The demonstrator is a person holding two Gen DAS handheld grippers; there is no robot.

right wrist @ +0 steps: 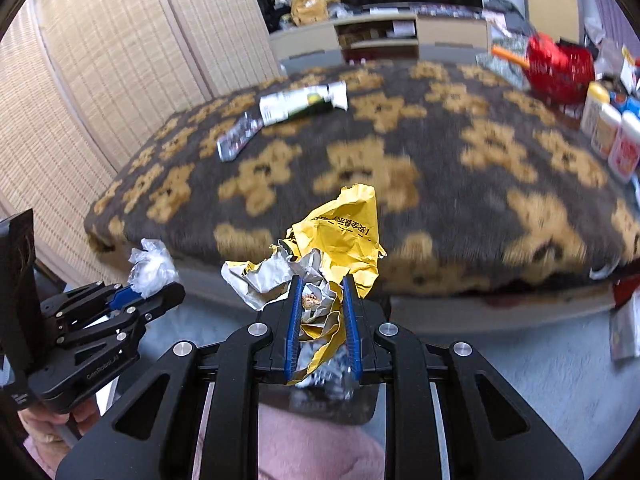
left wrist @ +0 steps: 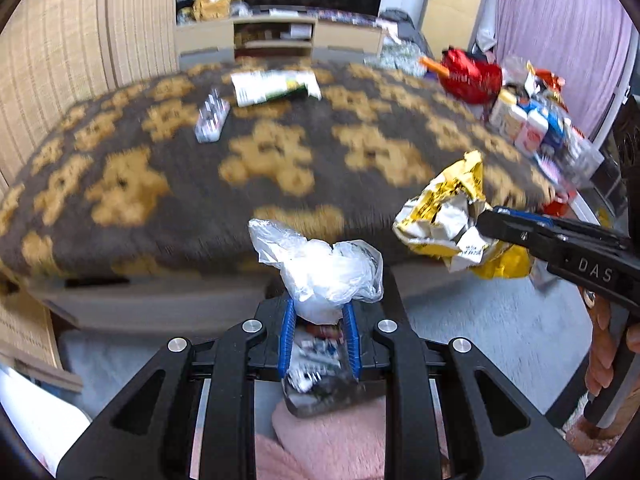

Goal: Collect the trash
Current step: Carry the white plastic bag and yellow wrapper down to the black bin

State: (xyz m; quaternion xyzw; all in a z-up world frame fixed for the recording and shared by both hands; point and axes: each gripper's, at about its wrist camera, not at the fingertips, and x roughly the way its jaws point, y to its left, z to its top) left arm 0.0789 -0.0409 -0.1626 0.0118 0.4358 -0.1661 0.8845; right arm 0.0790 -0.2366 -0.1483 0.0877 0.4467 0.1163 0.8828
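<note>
Left wrist view: we grip a crumpled clear plastic bag in the left hand-held gripper and a yellow wrapper in the right hand-held gripper, while a white-green packet and a small clear pack remain uncollected on the bed.

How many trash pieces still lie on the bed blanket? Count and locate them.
2: a white-green wrapper near the far edge, and a clear blister pack just left of it. The cluttered right side may hide more.

Crumpled clear plastic wrap in jaws, crumpled yellow wrapper in jaws
</note>
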